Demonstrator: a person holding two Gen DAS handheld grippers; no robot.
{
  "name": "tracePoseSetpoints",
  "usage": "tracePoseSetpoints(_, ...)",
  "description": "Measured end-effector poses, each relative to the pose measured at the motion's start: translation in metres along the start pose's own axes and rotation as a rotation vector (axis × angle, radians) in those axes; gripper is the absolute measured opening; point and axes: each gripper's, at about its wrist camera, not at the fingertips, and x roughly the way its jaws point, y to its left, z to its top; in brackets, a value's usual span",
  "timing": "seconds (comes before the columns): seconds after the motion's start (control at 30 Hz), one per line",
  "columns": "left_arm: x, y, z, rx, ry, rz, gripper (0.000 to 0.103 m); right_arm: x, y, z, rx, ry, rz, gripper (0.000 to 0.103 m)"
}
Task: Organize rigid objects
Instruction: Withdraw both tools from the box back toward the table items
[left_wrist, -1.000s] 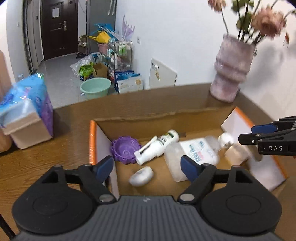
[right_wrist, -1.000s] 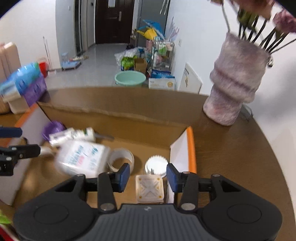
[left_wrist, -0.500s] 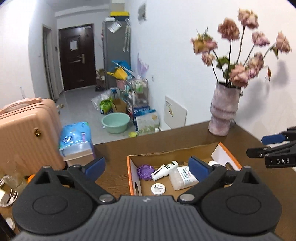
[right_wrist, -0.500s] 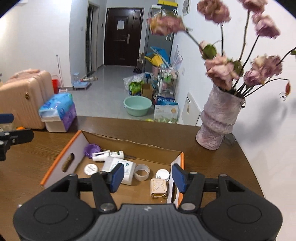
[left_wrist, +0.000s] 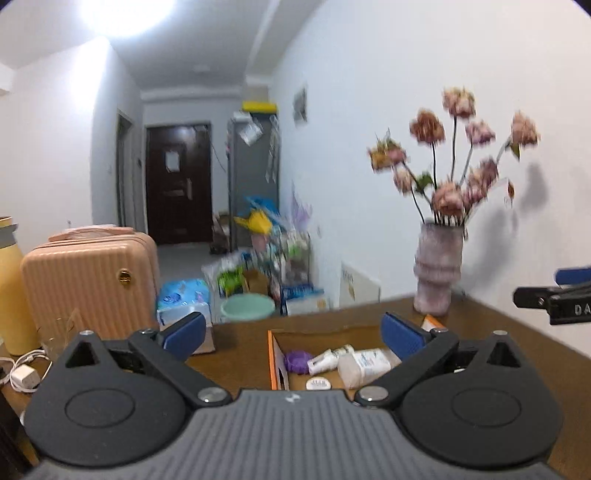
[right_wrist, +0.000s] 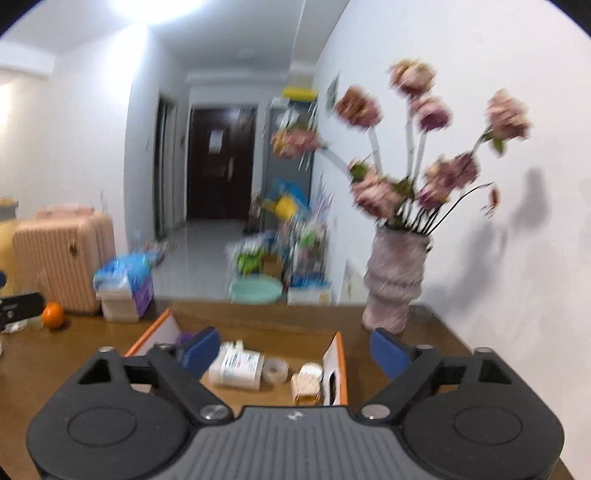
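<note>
An open cardboard box (left_wrist: 274, 350) with orange edges sits on the brown table; it also shows in the right wrist view (right_wrist: 340, 365). Inside lie a purple lid (left_wrist: 297, 361), a white tube (left_wrist: 328, 360), a clear labelled bottle (left_wrist: 364, 365) and a round white lid (left_wrist: 318, 384). The right wrist view shows the bottle (right_wrist: 236, 369), a tape ring (right_wrist: 275, 371) and a beige square item (right_wrist: 304, 386). My left gripper (left_wrist: 293, 332) is open and empty, raised back from the box. My right gripper (right_wrist: 291, 349) is open and empty, also raised above the near side.
A pink vase of dried flowers (left_wrist: 437, 280) stands on the table behind the box. A tissue pack (right_wrist: 125, 288) and an orange (right_wrist: 53, 315) sit at the left. A pink suitcase (left_wrist: 88, 284), a yellow flask (left_wrist: 11, 284) and a charger (left_wrist: 24, 374) are left.
Both grippers have pulled up and back from inside the box, so the box now looks small and far. Both jaws have opened wider. The box contents have not moved.
</note>
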Motion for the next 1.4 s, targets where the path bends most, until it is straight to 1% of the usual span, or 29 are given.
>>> tracePoseSetpoints(0.03,-0.007,0.001,-0.006,-0.016,-0.028,0.008,0.103,-0.007,-0.001,-0.008,0.008,-0.040,-0.009,0.094)
tracePoseSetpoints(0.1,-0.020,0.003,-0.018,-0.032,-0.078,0.027,0.103,-0.021,0.000,-0.023,0.017,-0.092,-0.011,0.094)
tracePoseSetpoints(0.13,-0.027,0.002,-0.025,-0.024,-0.103,0.043,0.103,-0.026,0.001,-0.029,0.018,-0.106,-0.005,0.094)
tracePoseSetpoints(0.2,-0.040,0.000,-0.038,0.005,-0.140,0.043,0.103,-0.038,0.004,-0.042,0.017,-0.134,0.000,0.094)
tracePoseSetpoints(0.27,-0.052,-0.002,-0.051,0.027,-0.155,0.045,0.103,-0.050,0.009,-0.055,0.011,-0.155,0.004,0.094)
tracePoseSetpoints(0.4,-0.074,-0.002,-0.076,0.028,-0.134,0.036,0.103,-0.068,0.021,-0.079,-0.006,-0.144,-0.003,0.094)
tracePoseSetpoints(0.47,-0.089,0.000,-0.090,0.029,-0.127,0.044,0.103,-0.079,0.028,-0.094,-0.023,-0.138,-0.009,0.094)
tracePoseSetpoints(0.53,-0.102,-0.001,-0.103,0.047,-0.097,0.053,0.103,-0.092,0.033,-0.108,-0.037,-0.136,0.002,0.099)
tracePoseSetpoints(0.6,-0.117,-0.003,-0.116,0.056,-0.084,0.053,0.103,-0.106,0.040,-0.125,-0.055,-0.133,0.020,0.101)
tracePoseSetpoints(0.73,-0.151,-0.005,-0.138,0.074,-0.049,0.013,0.103,-0.137,0.052,-0.157,-0.114,-0.148,0.046,0.102)
tracePoseSetpoints(0.83,-0.181,-0.006,-0.154,0.061,-0.076,-0.015,0.103,-0.163,0.060,-0.181,-0.123,-0.185,0.040,0.103)
tracePoseSetpoints(0.97,-0.214,-0.008,-0.170,0.065,-0.087,-0.060,0.103,-0.189,0.062,-0.205,-0.080,-0.177,0.072,0.103)
tracePoseSetpoints(1.03,-0.223,-0.009,-0.176,0.081,-0.075,-0.087,0.103,-0.198,0.062,-0.214,-0.073,-0.158,0.084,0.103)
tracePoseSetpoints(1.17,-0.235,-0.015,-0.190,0.113,-0.051,-0.066,0.103,-0.212,0.066,-0.233,-0.080,-0.125,0.031,0.103)
tracePoseSetpoints(1.27,-0.237,-0.017,-0.197,0.112,-0.022,-0.108,0.103,-0.222,0.067,-0.245,-0.066,-0.084,0.041,0.103)
tracePoseSetpoints(1.33,-0.234,-0.019,-0.199,0.097,0.005,-0.097,0.103,-0.229,0.069,-0.253,-0.097,-0.070,0.048,0.103)
tracePoseSetpoints(1.4,-0.232,-0.022,-0.203,0.087,0.013,-0.096,0.103,-0.233,0.071,-0.259,-0.149,-0.060,0.029,0.103)
